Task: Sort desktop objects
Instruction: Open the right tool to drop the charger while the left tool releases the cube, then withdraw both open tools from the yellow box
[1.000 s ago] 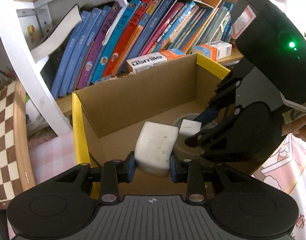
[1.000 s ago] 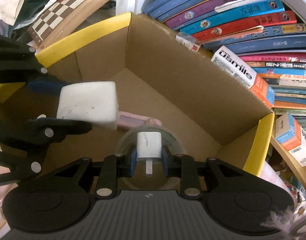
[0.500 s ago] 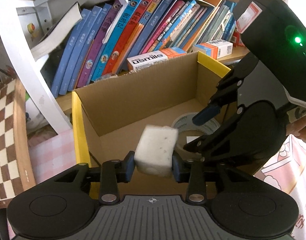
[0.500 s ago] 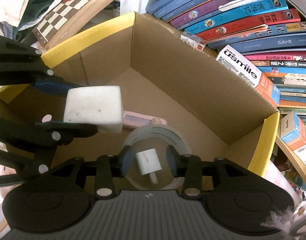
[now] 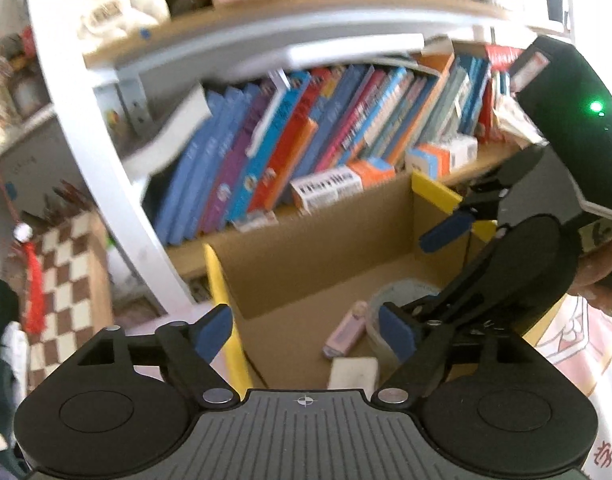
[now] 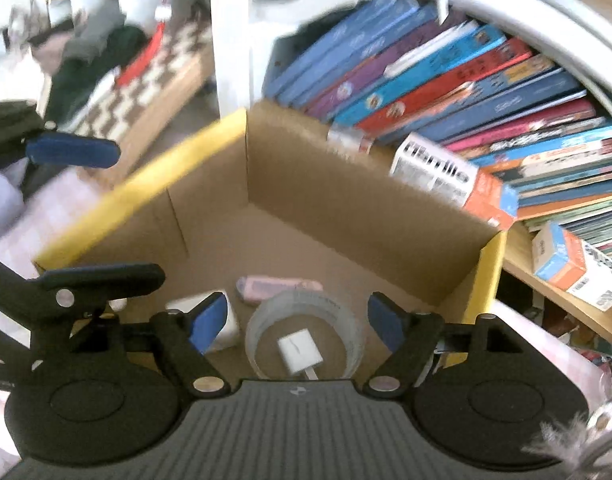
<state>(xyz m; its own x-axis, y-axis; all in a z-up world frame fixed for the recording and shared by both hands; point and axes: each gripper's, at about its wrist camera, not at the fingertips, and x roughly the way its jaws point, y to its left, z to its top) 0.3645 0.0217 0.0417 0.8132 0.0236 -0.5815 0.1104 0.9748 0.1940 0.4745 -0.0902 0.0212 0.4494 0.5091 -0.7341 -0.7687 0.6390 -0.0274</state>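
A cardboard box with yellow rims (image 5: 337,240) (image 6: 345,200) stands before the bookshelf. On its floor lie a white block (image 5: 353,372) (image 6: 230,322), a pink case (image 5: 345,334) (image 6: 278,286) and a roll of clear tape (image 5: 401,296) (image 6: 306,332). A white charger plug (image 6: 298,350) lies inside the tape roll. My left gripper (image 5: 306,332) is open and empty above the box. My right gripper (image 6: 296,322) is open and empty above the tape roll, and it shows in the left wrist view (image 5: 425,280) on the right.
Leaning books (image 5: 306,132) (image 6: 445,92) fill the shelf behind the box, with small cartons (image 5: 329,188) (image 6: 449,176) in front of them. A white shelf post (image 5: 106,168) and a chessboard (image 5: 66,280) stand left of the box. A pink cloth (image 5: 577,340) lies at the right.
Both grippers opened and rose. The white block dropped from my left gripper onto the box floor. The charger plug dropped from my right gripper into the tape roll.
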